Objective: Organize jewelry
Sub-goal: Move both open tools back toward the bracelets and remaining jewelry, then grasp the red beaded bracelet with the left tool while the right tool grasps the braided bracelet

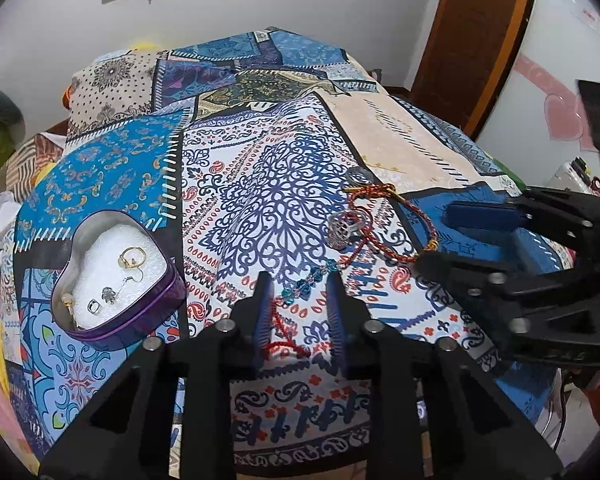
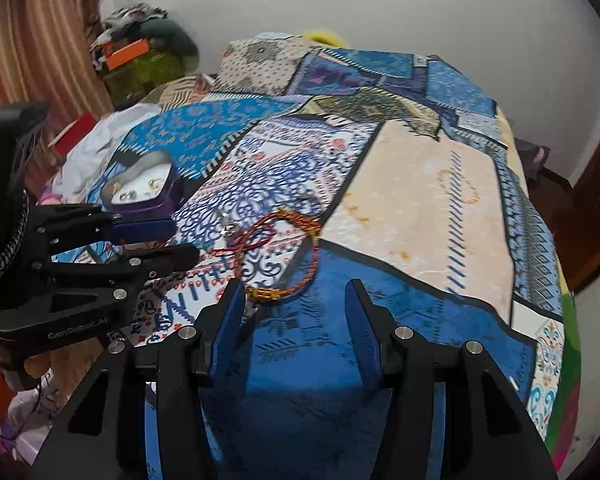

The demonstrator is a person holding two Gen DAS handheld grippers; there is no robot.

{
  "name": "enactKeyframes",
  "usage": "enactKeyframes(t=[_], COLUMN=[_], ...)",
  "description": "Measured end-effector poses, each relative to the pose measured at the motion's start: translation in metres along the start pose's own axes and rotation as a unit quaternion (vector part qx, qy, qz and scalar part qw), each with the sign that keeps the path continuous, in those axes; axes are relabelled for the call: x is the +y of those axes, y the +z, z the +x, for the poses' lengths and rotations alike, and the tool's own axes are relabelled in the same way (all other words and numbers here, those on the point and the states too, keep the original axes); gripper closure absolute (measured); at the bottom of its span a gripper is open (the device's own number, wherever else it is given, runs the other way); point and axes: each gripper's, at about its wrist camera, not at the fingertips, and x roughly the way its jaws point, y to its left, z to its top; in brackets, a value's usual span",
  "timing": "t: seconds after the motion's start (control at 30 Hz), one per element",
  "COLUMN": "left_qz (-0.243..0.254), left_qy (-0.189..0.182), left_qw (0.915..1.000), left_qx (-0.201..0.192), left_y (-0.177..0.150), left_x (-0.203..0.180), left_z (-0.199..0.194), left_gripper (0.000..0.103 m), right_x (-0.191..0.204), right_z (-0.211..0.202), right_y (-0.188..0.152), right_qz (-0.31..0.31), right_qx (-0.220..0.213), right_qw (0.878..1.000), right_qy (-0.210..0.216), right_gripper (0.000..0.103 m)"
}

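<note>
A purple heart-shaped tin [image 1: 118,322] with white foam holds a gold ring [image 1: 132,257] and small earrings; it also shows in the right wrist view [image 2: 140,206]. On the patterned bedspread lie a red-and-gold cord bracelet [image 1: 392,224] [image 2: 284,256], a silver filigree ring [image 1: 346,229], a clear ring [image 1: 358,176] and a blue-beaded red thread bracelet [image 1: 306,286]. My left gripper [image 1: 300,296] is open, its fingers either side of the beaded bracelet. My right gripper [image 2: 296,300] is open, its left finger next to the cord bracelet's gold clasp.
The bed [image 1: 260,152] carries a patchwork blue and cream cover [image 2: 420,200]. Pillows and clothes lie at the far end [image 2: 140,52]. A wooden door [image 1: 472,40] stands at the right, and a striped curtain [image 2: 32,40] at the left.
</note>
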Motion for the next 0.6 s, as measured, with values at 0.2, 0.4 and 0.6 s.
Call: enactKeyframes(t=[0.2,0.4,0.6], left_qz=[0.000,-0.027,-0.046], left_qy=[-0.008,-0.019,-0.022], left_qw=[1.0000,0.9995,0.9987], left_qx=[0.001,0.002,-0.003], left_y=[-0.003,-0.005,-0.008], left_x=[-0.003,-0.001,-0.003], left_z=[-0.001,0.001,0.000], left_gripper=[0.085,0.094,0.098], right_x=[0.010,0.010,0.009], right_z=[0.012,0.015,0.016], right_y=[0.001,0.001,0.001], right_qz=[-0.022,-0.028,-0.018], right_qx=[0.003,-0.002,-0.006], right_qw=[1.000,1.000,1.000], right_qy=[-0.003,0.009,0.016], right_gripper=[0.055,0.057,0.083])
